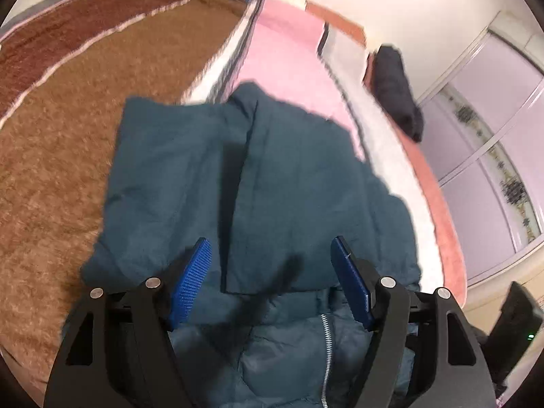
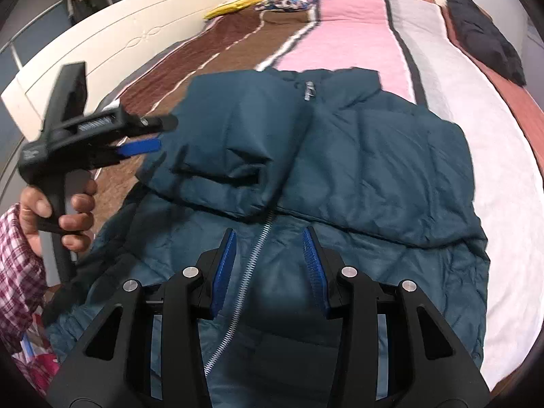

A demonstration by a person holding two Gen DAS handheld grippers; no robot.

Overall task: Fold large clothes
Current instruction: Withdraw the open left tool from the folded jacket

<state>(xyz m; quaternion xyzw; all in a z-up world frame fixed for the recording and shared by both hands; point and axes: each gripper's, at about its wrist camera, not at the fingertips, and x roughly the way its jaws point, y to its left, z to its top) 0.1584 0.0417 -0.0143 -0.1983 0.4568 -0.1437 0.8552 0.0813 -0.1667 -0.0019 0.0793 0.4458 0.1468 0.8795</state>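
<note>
The teal puffer jacket (image 2: 340,156) lies on the bed (image 2: 476,108), its upper part already folded over the zipper (image 2: 244,272), and because the filling is springy this fold may open again or slide. Both the left tongs (image 1: 270,278) and the right tongs (image 2: 268,272) hang wide and hold nothing. The bed carries a striped brown, pink and white blanket (image 2: 357,34) with a dark garment (image 2: 482,30) at its far edge, and a cream headboard (image 2: 136,34) and a sliding wardrobe (image 1: 493,129) stand near.

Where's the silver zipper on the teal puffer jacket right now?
In the right wrist view, the silver zipper runs down the teal puffer jacket between the open right hand-held gripper fingers, emerging from under the folded-over sleeve on the striped bedspread.
</note>
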